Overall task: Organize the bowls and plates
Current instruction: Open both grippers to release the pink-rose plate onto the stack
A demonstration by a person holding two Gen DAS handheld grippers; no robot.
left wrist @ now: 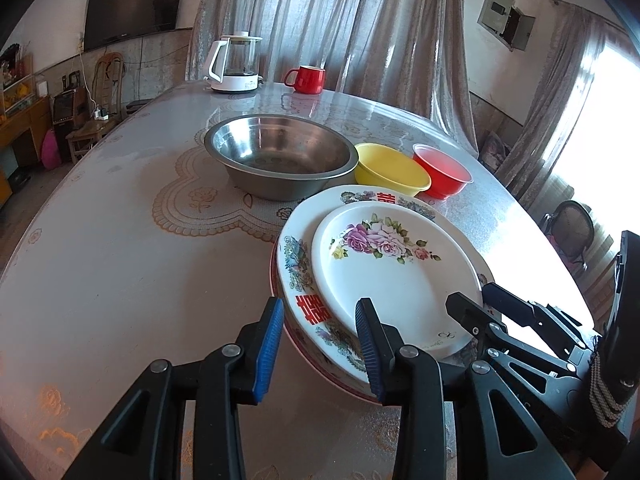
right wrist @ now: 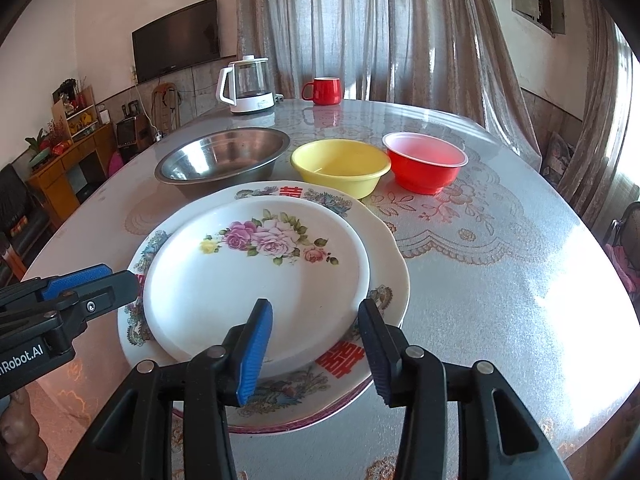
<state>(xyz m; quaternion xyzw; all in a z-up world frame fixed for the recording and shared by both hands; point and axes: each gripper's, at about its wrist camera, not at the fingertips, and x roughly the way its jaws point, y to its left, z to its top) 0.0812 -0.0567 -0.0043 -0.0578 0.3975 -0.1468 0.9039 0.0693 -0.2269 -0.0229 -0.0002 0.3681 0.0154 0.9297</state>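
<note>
White rose-patterned plate (right wrist: 256,280); yellow bowl (right wrist: 340,168); red bowl (right wrist: 424,168).

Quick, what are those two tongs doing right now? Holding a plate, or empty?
Left tongs: open, straddling the near rim of the stacked white flowered plates, pads not pressing.
Right tongs: open over the same plates' near edge, gripping nothing.

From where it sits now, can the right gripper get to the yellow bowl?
Probably yes. The right gripper is open over the near edge of the stacked plates; the yellow bowl stands just beyond them, nothing taller between. It would have to pass above the plates.
</note>
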